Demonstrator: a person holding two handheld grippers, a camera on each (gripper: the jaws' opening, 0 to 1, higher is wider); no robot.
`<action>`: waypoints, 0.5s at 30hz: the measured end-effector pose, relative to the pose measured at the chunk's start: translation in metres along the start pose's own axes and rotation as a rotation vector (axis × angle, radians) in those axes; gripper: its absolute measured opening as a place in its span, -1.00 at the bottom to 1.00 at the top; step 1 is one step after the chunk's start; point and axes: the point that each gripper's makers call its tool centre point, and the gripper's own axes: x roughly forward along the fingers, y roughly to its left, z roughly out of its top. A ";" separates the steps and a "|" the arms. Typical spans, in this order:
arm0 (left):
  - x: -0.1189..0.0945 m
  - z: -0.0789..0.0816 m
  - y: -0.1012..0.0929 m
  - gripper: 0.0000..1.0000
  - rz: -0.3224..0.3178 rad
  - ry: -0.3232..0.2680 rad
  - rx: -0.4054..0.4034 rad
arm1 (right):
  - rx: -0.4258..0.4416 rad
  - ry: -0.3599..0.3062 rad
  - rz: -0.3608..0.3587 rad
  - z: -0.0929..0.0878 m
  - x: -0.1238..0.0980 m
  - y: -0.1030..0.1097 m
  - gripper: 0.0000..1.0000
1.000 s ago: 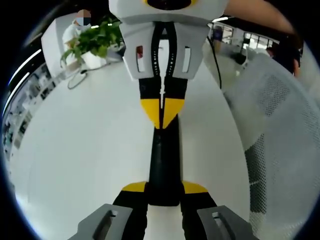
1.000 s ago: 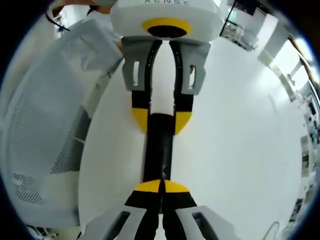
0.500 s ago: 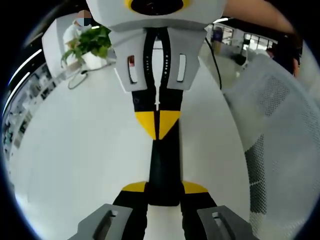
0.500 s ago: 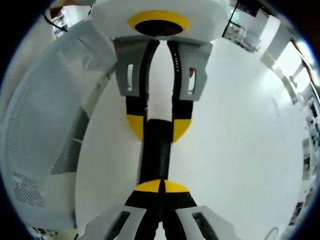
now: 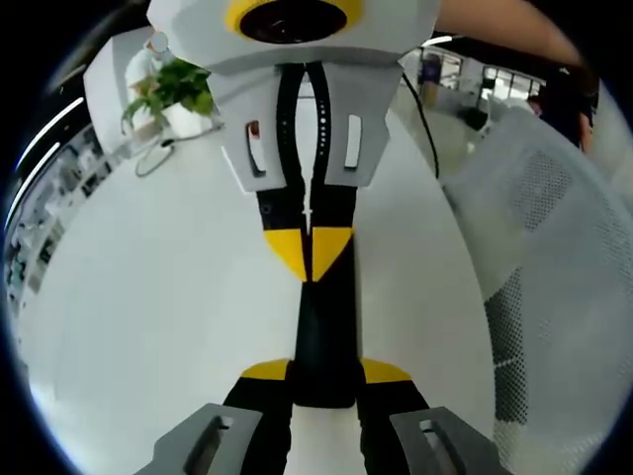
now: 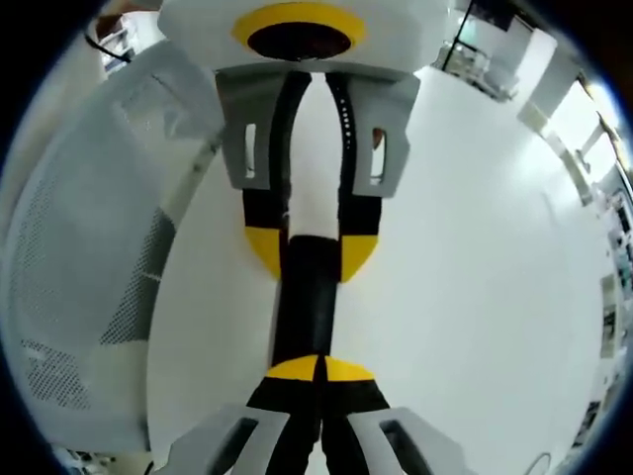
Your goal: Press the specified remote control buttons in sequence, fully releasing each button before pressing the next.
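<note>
A slim black remote (image 5: pixel 321 327) is clamped at its near end between the yellow tips of my left gripper (image 5: pixel 321 374). My right gripper (image 5: pixel 310 255) comes in from the top of the left gripper view, shut, with its joined yellow tips resting on the remote's face. In the right gripper view my own right gripper (image 6: pixel 319 369) is shut, its tips on the remote (image 6: pixel 307 307). Opposite it, the left gripper (image 6: pixel 312 247) holds the remote's other end. The remote's buttons are too dark to make out.
A white table (image 5: pixel 158 297) lies under both grippers. A potted plant (image 5: pixel 173 84) and a thin cable (image 5: pixel 148 158) sit at its far edge. A white mesh chair (image 5: pixel 554 228) stands beside the table, chair (image 6: pixel 89 247) on the left in the right gripper view.
The two grippers have drawn closer together. The right gripper's shut tips have slid along the remote toward the left gripper. The left gripper's hold has not changed.
</note>
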 end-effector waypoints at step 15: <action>-0.001 -0.001 0.002 -0.53 0.001 -0.010 -0.004 | -0.008 0.032 0.023 0.000 0.001 0.000 -1.00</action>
